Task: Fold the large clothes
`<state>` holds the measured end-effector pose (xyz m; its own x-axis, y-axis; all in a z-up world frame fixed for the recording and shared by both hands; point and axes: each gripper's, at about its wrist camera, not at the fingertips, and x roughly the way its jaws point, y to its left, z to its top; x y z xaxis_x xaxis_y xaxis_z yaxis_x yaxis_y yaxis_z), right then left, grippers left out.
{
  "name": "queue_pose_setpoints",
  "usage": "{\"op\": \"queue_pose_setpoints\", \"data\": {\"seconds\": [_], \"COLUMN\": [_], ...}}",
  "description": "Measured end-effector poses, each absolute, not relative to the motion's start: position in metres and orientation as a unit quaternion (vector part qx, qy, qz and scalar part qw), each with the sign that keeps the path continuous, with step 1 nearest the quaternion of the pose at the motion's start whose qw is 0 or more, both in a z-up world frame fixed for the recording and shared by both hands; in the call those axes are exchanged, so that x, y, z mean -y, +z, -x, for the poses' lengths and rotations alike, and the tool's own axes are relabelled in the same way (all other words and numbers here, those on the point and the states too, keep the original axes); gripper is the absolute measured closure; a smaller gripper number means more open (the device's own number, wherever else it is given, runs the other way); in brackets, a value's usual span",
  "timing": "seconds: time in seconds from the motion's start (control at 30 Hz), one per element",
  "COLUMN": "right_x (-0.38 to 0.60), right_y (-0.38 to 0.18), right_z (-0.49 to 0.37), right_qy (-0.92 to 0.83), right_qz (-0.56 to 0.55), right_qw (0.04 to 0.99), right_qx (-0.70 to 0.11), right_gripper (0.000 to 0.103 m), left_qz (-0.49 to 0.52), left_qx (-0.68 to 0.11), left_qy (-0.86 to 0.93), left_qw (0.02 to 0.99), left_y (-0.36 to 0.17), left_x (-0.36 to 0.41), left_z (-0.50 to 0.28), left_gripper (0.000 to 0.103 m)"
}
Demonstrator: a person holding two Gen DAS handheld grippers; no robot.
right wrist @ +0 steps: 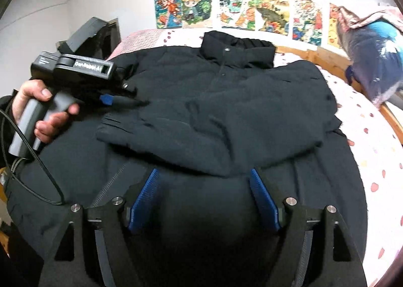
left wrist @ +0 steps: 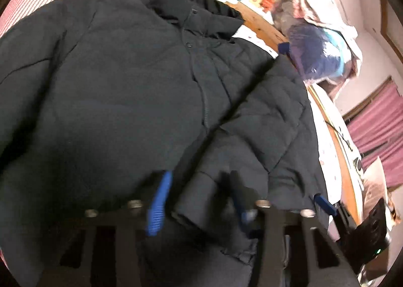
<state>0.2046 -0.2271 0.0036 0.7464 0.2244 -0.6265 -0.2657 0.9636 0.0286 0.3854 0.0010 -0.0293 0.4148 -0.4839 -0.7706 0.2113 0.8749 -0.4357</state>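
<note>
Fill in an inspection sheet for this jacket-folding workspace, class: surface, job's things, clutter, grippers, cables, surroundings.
Surface: bed, white spotted sheet, wooden frame.
Job's things: black padded jacket lying front up, one sleeve folded across the chest.
Clutter: bundled bedding at the bed's far corner.
Grippers: right gripper open above the hem; left gripper low at the jacket's side, open in its own view.
Cables: black cable hangs from the left gripper's handle.
Surroundings: colourful pictures on the wall; pink curtain.
</note>
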Motion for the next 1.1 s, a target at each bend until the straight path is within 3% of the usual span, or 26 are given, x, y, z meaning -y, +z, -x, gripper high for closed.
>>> {"op": "queue_pose_setpoints", "data": {"seconds": [0.1, 0.13, 0.37, 0.57, 0.8, 1.0, 1.1], "right_x": [0.238, 0.241, 0.262, 0.268, 0.236, 0.196, 0.185], "right_y": [0.008, 0.01, 0.036, 0.047, 0.015, -0.026, -0.036], "right_z": [-0.204, -0.209, -0.229, -0.273, -0.354, -0.384, -0.386], "right_qy": [0.115, 0.111, 0.083, 0.063, 0.056, 0.033, 0.021], "right_qz": [0.019, 0.016, -0.008, -0.053, -0.071, -0.011, 0.013], "right_qw": [0.937, 0.937, 0.948, 0.954, 0.926, 0.909, 0.909], "right_qx": [-0.33, -0.33, -0.306, -0.29, -0.366, -0.416, -0.416], "right_gripper": [0.033, 0.033, 0.033, 0.033, 0.033, 0.033, 0.027], "left_qz": [0.115, 0.114, 0.092, 0.09, 0.066, 0.055, 0.071], "left_qx": [-0.49, -0.479, -0.39, -0.369, -0.407, -0.434, -0.438], "left_qy": [-0.199, -0.195, -0.16, -0.132, -0.09, -0.075, -0.078], "left_qw": [0.841, 0.848, 0.902, 0.915, 0.907, 0.896, 0.893], "left_y": [-0.024, -0.019, 0.035, 0.059, 0.032, 0.0, -0.006], "left_x": [0.005, 0.005, -0.013, -0.039, -0.056, -0.057, -0.062], "left_z": [-0.383, -0.381, -0.378, -0.4, -0.425, -0.433, -0.432], "left_gripper": [0.091, 0.092, 0.094, 0.094, 0.094, 0.094, 0.094]}}
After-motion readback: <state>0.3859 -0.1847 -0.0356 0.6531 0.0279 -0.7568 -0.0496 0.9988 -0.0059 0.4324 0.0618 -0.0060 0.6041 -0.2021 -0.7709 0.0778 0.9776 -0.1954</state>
